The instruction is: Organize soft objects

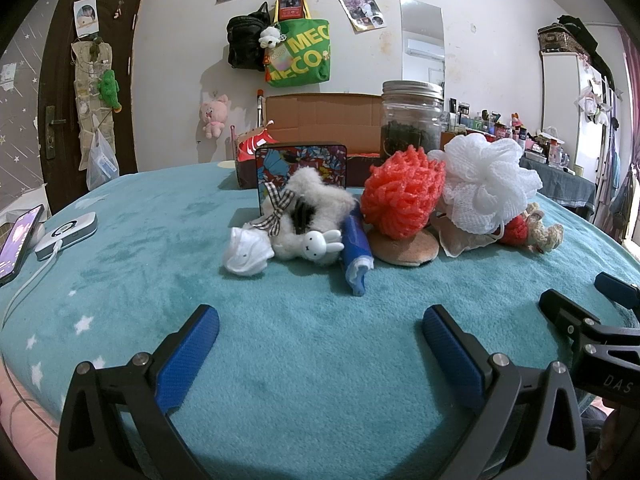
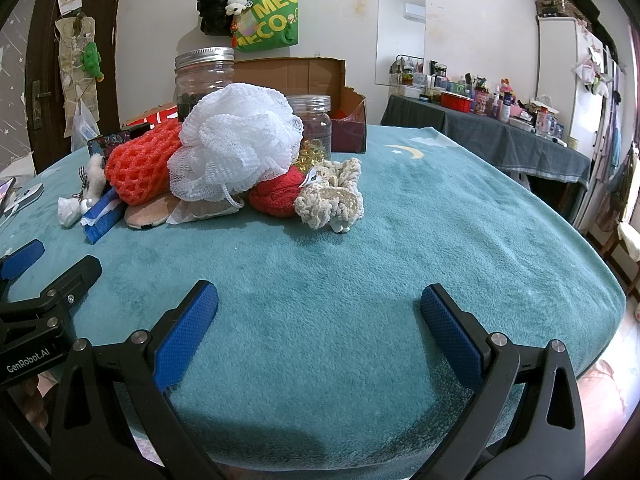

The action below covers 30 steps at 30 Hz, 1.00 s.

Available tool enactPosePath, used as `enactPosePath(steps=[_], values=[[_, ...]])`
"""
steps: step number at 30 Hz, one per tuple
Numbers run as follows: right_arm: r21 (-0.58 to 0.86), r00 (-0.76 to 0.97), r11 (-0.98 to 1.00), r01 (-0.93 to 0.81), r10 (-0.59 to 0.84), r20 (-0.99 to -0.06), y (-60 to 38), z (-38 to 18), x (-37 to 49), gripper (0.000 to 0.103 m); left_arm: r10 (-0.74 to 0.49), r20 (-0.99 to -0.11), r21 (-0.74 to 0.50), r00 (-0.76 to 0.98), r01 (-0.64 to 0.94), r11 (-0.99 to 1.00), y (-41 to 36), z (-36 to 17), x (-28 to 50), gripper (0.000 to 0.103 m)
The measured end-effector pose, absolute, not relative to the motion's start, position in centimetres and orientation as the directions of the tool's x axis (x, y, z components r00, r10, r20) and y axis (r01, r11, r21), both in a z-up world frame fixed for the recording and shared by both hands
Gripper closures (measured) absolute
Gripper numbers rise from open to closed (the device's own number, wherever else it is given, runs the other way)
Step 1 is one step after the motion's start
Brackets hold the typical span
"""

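Teal blanket: soft pile lies ahead of both spread-fingered grippers, white plush straight beyond left gripper, cream crochet toy beyond right gripper.

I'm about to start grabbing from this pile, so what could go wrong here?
1. The white mesh pouf rests on the orange net sponge and the red knit piece; pulling a lower one could tumble the heap.
2. Glass jars stand right behind the pile, so a push might knock them.
3. The pouf's open netting may snag on the jaws.
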State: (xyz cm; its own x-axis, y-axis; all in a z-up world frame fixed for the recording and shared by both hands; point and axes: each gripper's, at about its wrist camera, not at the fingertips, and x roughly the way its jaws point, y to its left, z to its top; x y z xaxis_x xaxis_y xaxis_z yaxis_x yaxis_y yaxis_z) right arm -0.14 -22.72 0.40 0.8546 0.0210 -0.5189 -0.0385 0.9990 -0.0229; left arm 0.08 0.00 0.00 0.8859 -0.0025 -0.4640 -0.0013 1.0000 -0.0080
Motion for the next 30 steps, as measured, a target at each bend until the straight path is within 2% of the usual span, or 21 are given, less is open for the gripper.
enactPosePath(steps=[30], values=[[-0.023, 0.853, 0.999, -0.039, 0.022, -0.521, -22.7, 0.43, -0.05, 0.0, -0.01, -0.467, -0.009, 0.884, 0.007, 1.0, -0.14, -0.32, 0.39, 0.0]])
